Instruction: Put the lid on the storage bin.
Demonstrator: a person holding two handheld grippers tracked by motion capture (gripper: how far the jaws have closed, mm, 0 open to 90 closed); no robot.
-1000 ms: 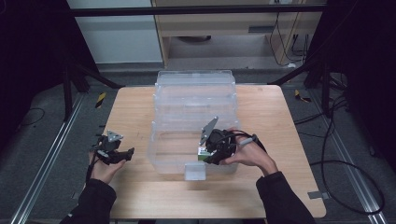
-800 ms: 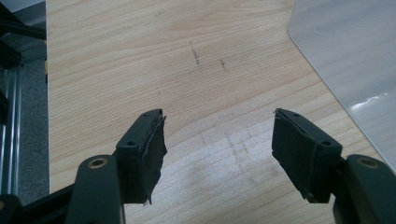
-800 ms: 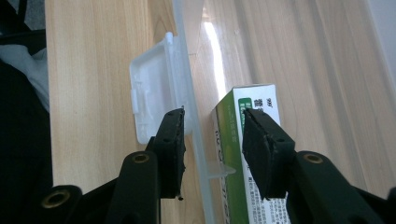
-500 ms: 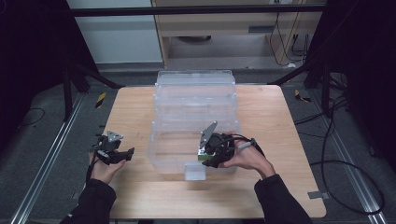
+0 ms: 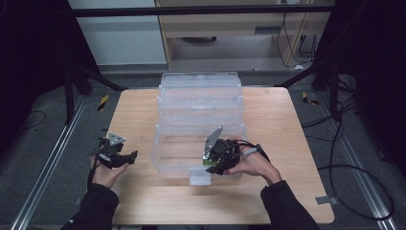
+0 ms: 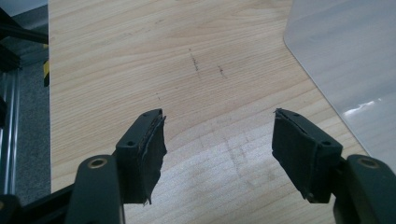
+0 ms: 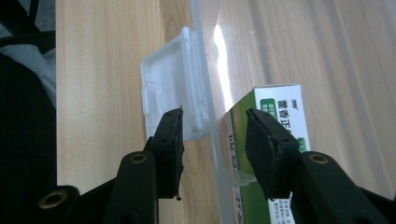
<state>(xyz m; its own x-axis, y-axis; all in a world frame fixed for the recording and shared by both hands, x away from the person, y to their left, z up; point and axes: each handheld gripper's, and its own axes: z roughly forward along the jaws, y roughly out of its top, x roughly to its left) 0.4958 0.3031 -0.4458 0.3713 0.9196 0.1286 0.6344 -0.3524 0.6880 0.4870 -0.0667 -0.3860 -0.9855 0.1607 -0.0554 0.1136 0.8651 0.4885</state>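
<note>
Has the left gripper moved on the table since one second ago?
No. The left gripper stays at the same spot left of the clear box, near the table's left edge.

Bare wooden table (image 5: 139, 120) left of the clear plastic bin (image 5: 200, 124), open for passage around the left gripper (image 6: 217, 140), jaws spread over bare wood with the bin's rounded corner close on one side. Bin takes up the table's middle from far edge almost to near edge. Right gripper (image 7: 212, 144) straddling the bin's near wall (image 7: 210, 116), white latch (image 7: 173, 98) by the outer jaw, green-and-white box (image 7: 275, 107) by the inner jaw.
</note>
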